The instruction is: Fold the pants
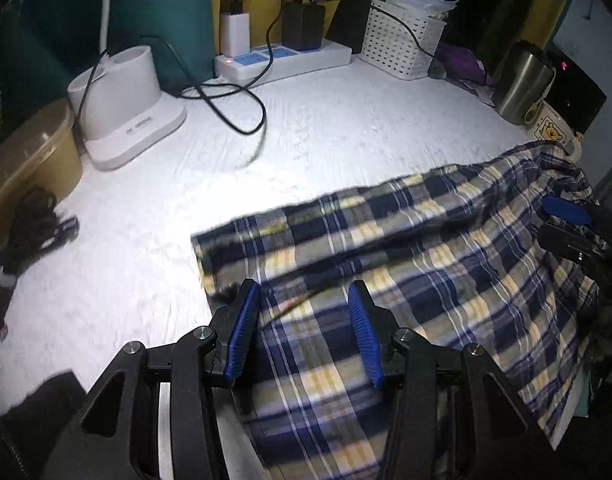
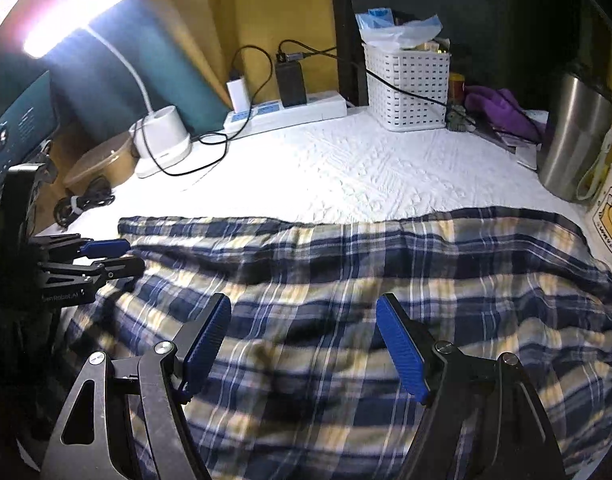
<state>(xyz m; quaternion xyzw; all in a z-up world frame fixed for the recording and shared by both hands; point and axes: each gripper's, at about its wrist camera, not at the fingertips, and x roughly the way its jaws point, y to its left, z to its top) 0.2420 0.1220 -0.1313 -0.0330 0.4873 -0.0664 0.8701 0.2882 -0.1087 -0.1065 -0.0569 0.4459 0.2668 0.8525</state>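
While the blue, white and yellow plaid cotton pants [image 2: 346, 280] lie spread across the white quilted table cover [image 2: 366, 168], near edge hanging off, I'd grip two matching hem points; left gripper [image 1: 303, 332] half-open, empty; right gripper [image 2: 306, 340] wide, empty; keep the cloth clear of the steel tumbler [image 2: 574, 136].

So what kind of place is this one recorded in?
Probably a cramped bedroom or dorm desk: a power strip with chargers, a desk lamp, a steel tumbler, and plaid pants on white quilted cloth.
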